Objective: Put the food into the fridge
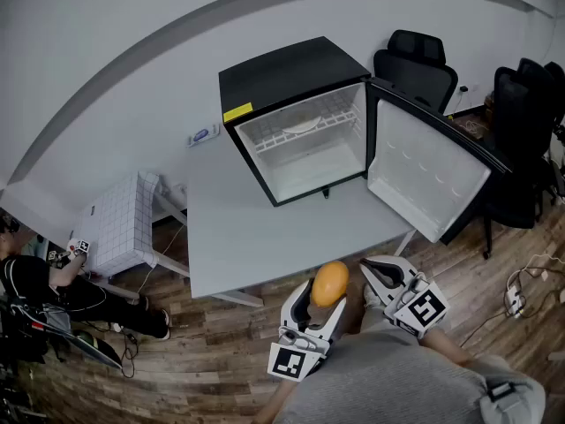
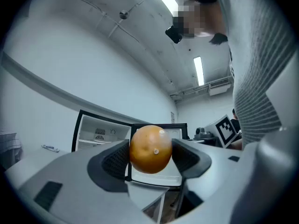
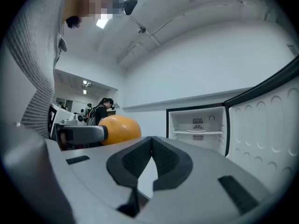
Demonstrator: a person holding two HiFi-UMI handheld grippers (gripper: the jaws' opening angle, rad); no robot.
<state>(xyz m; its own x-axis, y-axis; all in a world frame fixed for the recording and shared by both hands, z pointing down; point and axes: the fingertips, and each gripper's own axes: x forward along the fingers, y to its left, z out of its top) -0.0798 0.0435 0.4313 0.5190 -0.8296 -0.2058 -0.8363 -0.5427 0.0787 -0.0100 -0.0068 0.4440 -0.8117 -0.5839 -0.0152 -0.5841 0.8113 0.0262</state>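
Note:
My left gripper (image 1: pixel 323 296) is shut on an orange (image 1: pixel 330 283), held just off the near edge of the grey table (image 1: pixel 238 228). In the left gripper view the orange (image 2: pixel 150 149) sits squeezed between both dark pads, with the fridge behind it. The black mini fridge (image 1: pixel 291 82) stands on the table's far side, its door (image 1: pixel 424 170) swung wide to the right, and its white inside holds only a wire shelf. My right gripper (image 1: pixel 372 276) is shut and holds nothing, just right of the orange (image 3: pixel 120 129). The right gripper view shows its pads (image 3: pixel 138 160) touching.
Black office chairs (image 1: pixel 415 64) stand behind and to the right of the fridge. A white stool-like stand (image 1: pixel 119 223) is left of the table. A seated person (image 1: pixel 35 285) is at the far left. Cables (image 1: pixel 521 294) lie on the wood floor at right.

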